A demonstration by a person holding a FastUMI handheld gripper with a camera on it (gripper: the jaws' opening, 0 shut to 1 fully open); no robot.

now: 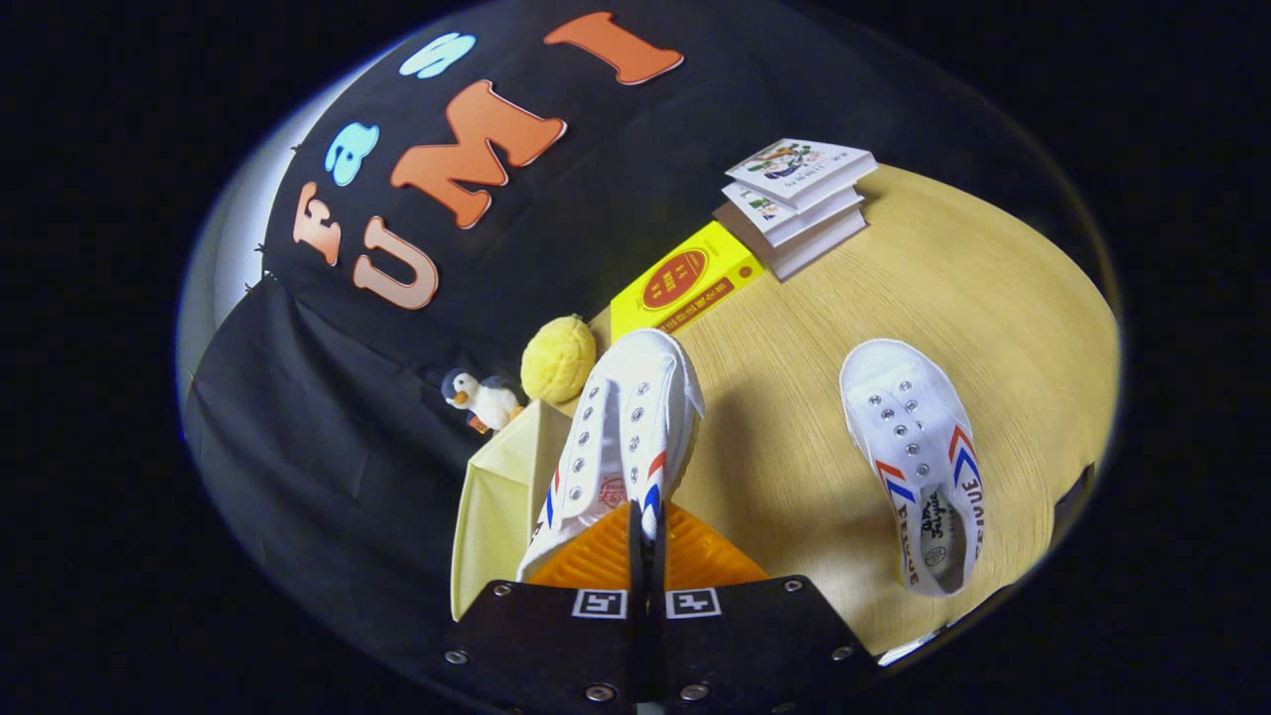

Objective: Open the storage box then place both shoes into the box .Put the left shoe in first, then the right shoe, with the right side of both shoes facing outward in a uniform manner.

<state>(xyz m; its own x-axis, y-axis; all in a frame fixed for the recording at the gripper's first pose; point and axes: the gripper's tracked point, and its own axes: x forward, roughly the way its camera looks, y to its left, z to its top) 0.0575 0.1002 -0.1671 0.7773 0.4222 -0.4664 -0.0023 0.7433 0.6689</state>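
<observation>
A white canvas sneaker (626, 437) with red and blue chevron stripes and metal eyelets is pinched at its heel end between the gripper (642, 541) fingers, which are clamped tight on the shoe's rim with almost no gap left between them. The shoe points away from the fingers, toe forward, and is held tilted above the near corner of the wooden table (953, 298) — whether its sole touches anything cannot be told.

Just left of the held shoe, and partly under it, sits a pale yellow panel (496, 497) with a folded edge, reaching from the fingers toward the table corner; it may be part of the storage box, but the view does not settle that.

The second sneaker (918, 462) — same white canvas, same chevrons — lies flat on the table well to the right of the held one, toe pointing away, its open collar nearest the gripper.

Beyond the held shoe's toe rests a round yellow plush ball (558, 357), and just left of it a small penguin toy (482, 399) against the black cloth wall. Farther back on the table lies a yellow book (685, 281) with a red oval on its cover, and behind it, touching, a stack of three white books (794, 199).
</observation>
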